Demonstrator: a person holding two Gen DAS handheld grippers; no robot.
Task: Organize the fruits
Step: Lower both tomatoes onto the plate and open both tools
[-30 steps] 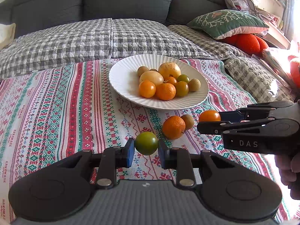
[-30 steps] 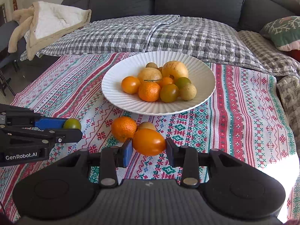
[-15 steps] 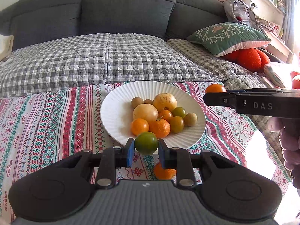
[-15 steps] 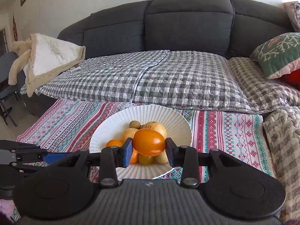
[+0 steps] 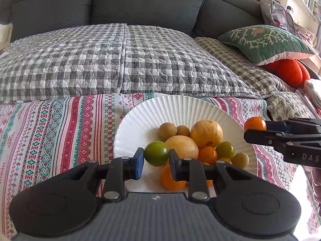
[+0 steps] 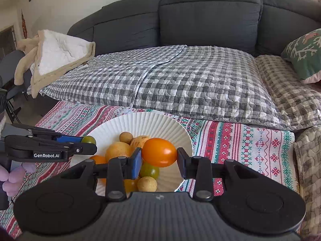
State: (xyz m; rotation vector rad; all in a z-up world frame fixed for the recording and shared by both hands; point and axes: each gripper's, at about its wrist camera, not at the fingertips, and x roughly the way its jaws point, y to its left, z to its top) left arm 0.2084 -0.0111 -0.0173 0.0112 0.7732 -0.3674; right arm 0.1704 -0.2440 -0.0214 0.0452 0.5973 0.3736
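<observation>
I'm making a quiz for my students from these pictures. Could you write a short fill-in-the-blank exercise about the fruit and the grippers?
1. The left gripper is shut on a small ____ tomato.
2. The right gripper is shut on an ____ tomato.
3. The other fruit is piled on a ribbed ____ plate.
4. The plate stands on a patterned ____.

Missing words: green; orange; white; tablecloth
</observation>
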